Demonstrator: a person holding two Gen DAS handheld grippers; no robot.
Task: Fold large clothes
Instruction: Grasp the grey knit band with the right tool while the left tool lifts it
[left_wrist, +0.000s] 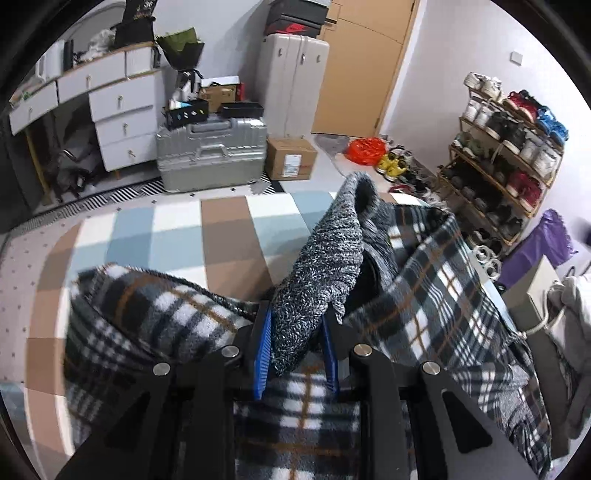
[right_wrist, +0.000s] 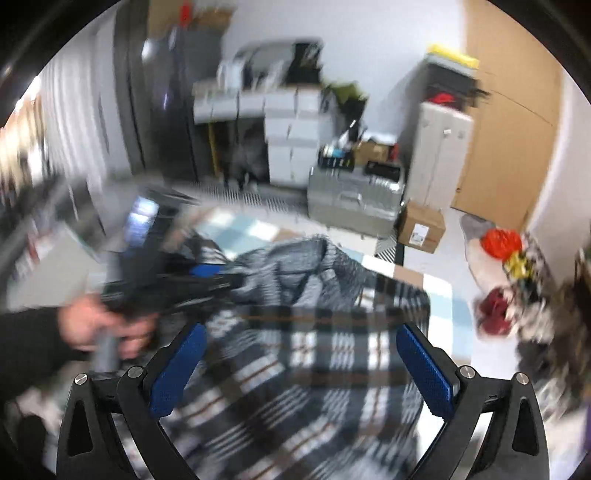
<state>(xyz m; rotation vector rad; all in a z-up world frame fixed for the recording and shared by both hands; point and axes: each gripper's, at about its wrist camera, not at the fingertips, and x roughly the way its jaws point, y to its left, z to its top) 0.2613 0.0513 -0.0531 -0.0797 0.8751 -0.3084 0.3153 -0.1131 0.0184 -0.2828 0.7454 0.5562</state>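
Observation:
A plaid fleece garment (left_wrist: 424, 295) in black, white and tan lies bunched on a checked blue, brown and white cover (left_wrist: 177, 236). Its grey knit part (left_wrist: 325, 254) rises in a fold, and my left gripper (left_wrist: 297, 317) is shut on the lower end of that fold between its blue pads. In the blurred right wrist view the plaid garment (right_wrist: 314, 350) lies below my right gripper (right_wrist: 301, 332), which stands wide open with nothing pressed between its fingers. There a hand (right_wrist: 92, 325) holds the left gripper (right_wrist: 210, 280) at the grey knit part (right_wrist: 295, 269).
Beyond the cover stand a silver suitcase (left_wrist: 210, 155), a cardboard box (left_wrist: 291, 158), white drawers (left_wrist: 122, 122) and a tall white case (left_wrist: 295, 77). A shoe rack (left_wrist: 506, 158) lines the right wall, with a red bag (left_wrist: 365, 149) and a purple bag (left_wrist: 543, 243) nearby.

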